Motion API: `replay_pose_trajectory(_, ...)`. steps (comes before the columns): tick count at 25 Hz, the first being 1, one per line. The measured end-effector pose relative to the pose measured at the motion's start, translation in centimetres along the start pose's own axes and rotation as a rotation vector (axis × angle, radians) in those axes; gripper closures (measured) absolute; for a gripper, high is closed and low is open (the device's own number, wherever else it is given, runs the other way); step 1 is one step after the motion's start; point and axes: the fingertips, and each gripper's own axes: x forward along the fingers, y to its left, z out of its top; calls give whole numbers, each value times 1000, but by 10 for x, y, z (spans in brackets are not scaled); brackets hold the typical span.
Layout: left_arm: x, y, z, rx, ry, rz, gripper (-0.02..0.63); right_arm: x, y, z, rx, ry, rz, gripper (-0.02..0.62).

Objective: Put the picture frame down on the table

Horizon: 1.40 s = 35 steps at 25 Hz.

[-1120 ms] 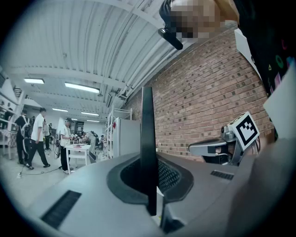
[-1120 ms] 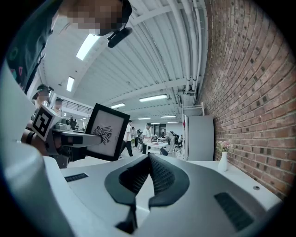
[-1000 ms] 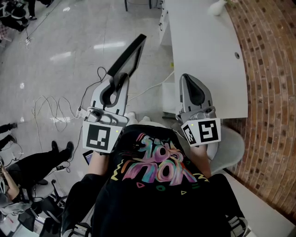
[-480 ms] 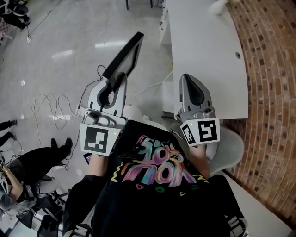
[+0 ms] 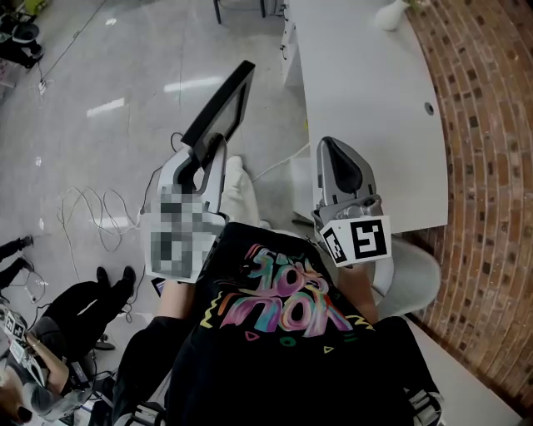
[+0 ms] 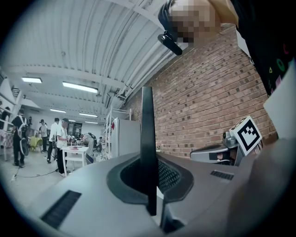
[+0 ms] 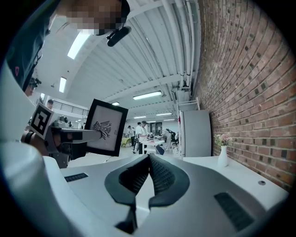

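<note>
The black picture frame (image 5: 221, 104) sticks up and forward out of my left gripper (image 5: 210, 143), which is shut on its lower edge; both hang over the floor, left of the white table (image 5: 366, 100). The left gripper view has the frame (image 6: 147, 152) edge-on between the jaws. In the right gripper view the frame's front (image 7: 106, 127) shows a black bird drawing on white, and the left gripper (image 7: 88, 135) holds it. My right gripper (image 5: 331, 143) is shut and empty, over the table's near left corner. Its jaws (image 7: 149, 159) meet with nothing between them.
A white vase (image 5: 390, 14) with flowers stands at the table's far end, and a small hole (image 5: 430, 108) is near its right edge. A brick wall (image 5: 491, 166) runs along the right. White cables (image 5: 92, 200) lie on the floor at left. A white chair (image 5: 416, 266) is beside me.
Both grippers have moved a little forward, toward the table's near corner. The left gripper still holds the frame at much the same tilt.
</note>
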Motion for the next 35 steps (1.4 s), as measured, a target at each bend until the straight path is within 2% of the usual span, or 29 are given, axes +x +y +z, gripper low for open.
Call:
replay_pose_trajectory(6,85,65,5,4,-1,-67,577,95,-28,9,1,8,-39,574)
replay_pose_trajectory(12,167,132,2,-11,21,-150,577,183,-65,20,-8,44,-128,574)
replay_pose_trajectory(21,240,216,-5,-17,30,-236,577,268,-92,18,-10,84,-266,574)
replay_pose_trajectory(27,273,229,-11,-35,42,-291,577,293,-106,18,-5,99,-317,574)
replay_pose_trajectory(35,320,204,-20,-46,53,-411,577,289,-146,14,19,96,-432,574)
